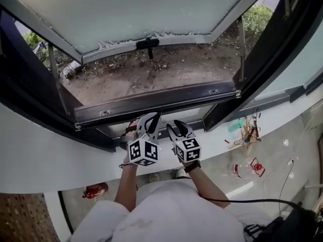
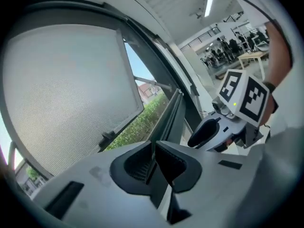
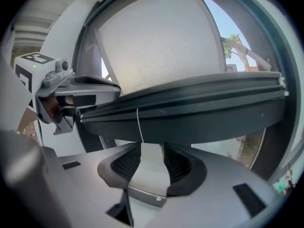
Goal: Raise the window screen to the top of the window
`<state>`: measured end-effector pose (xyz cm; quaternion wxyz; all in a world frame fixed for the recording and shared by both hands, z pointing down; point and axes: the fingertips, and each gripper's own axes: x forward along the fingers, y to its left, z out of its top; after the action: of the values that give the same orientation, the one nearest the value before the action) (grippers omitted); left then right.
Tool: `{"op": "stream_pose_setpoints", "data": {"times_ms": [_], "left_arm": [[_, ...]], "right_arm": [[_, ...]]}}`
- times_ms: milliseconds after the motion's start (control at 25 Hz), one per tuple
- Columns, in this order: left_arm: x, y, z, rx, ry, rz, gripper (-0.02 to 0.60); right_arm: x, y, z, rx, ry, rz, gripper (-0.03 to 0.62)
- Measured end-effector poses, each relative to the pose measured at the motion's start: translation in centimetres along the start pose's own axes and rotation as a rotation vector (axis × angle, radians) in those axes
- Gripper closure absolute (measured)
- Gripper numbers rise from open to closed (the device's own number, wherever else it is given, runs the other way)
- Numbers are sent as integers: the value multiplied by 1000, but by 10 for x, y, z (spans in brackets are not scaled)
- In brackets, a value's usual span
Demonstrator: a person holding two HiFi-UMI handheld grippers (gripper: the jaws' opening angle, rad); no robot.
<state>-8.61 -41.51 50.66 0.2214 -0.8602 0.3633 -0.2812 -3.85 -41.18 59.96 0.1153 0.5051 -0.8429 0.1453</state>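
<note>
A dark horizontal bar [image 1: 156, 103] of the window screen lies low across the open window, just above the white sill [image 1: 222, 145]. In the right gripper view this bar [image 3: 190, 109] fills the middle, and a thin white cord [image 3: 139, 123] hangs from it. Beyond it the pale sash panel [image 1: 136, 9] tilts outward, its handle [image 1: 147, 43] on its lower edge. My right gripper [image 3: 152, 148] is open just under the bar, with only sill showing between its pads. My left gripper [image 2: 153, 148] is shut on nothing. Both sit side by side at the sill, left gripper [image 1: 150, 121] beside right gripper [image 1: 177, 129].
Small clutter [image 1: 247, 132] lies on the sill to the right. On the floor below are a red fire extinguisher [image 1: 95, 190], a red-capped item [image 1: 255, 167] and a black cable [image 1: 242, 201]. Dark window frame posts [image 1: 262, 69] flank the opening. Bare soil [image 1: 166, 69] lies outside.
</note>
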Motion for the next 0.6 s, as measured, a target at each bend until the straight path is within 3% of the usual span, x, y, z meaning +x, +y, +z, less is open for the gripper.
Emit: {"op": "stream_pose_setpoints", "data": {"times_ms": [120,320,440,600], "left_arm": [[7,-5,-13,87,85,-30,577],[16,-9,-29,157,184,-59,499],[21,-10,-37,178,225,-66,495],[23,-11,-41,241,245,-30,496]], "right_arm": [[15,-1,-14,-4,50,45,428],[37,12,-38,-50,107,156,414],[53,22,-41,-48,68,222,416],[70,23,-49,-50,54,224,418]]}}
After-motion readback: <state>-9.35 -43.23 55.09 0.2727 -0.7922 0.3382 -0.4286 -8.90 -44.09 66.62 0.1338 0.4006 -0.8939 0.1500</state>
